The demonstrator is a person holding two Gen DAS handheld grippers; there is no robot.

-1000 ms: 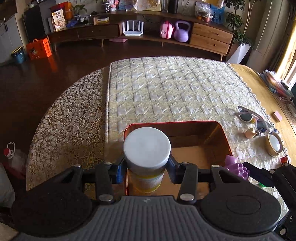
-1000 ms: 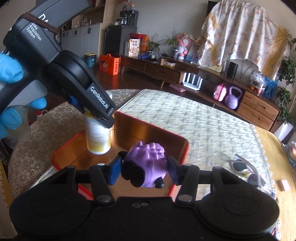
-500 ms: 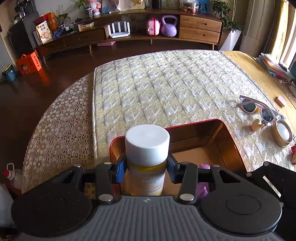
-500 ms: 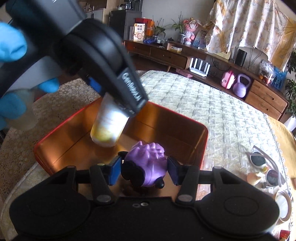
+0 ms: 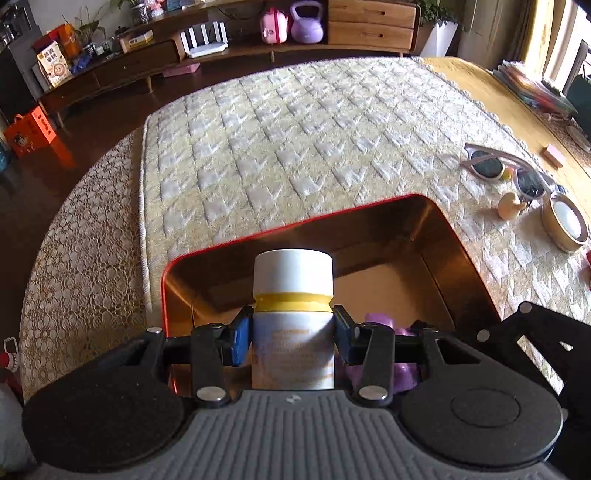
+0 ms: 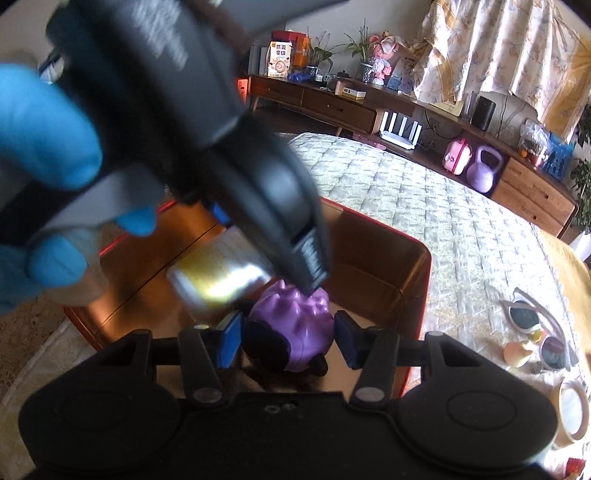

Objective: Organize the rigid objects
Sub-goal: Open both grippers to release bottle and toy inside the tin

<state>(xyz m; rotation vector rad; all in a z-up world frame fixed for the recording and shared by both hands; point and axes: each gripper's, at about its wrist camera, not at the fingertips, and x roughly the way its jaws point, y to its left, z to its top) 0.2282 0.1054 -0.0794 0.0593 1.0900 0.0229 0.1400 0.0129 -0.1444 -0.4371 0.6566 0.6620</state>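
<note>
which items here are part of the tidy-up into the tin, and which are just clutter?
In the job:
- white-capped bottle, clamped in the left hand-held gripper
- purple spiky toy, in the right hand-held gripper
- red tin
- probably next: sunglasses, small duck figure, tape roll

Just lying about:
- kettlebell
- orange bag

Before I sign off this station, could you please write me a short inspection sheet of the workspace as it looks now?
Surface: quilted cream table cover, lace edging on the left.
Job's things: red-rimmed tin open; white-capped bottle and purple spiky toy over it.
Clutter: sunglasses, small duck figure, tape roll, pink eraser.
Grippers: left hand-held gripper shut on the bottle; right hand-held gripper shut on the toy.
Cables: nothing seen on the table.
Surroundings: wooden sideboard, purple kettlebell, orange bag on the floor.
</note>
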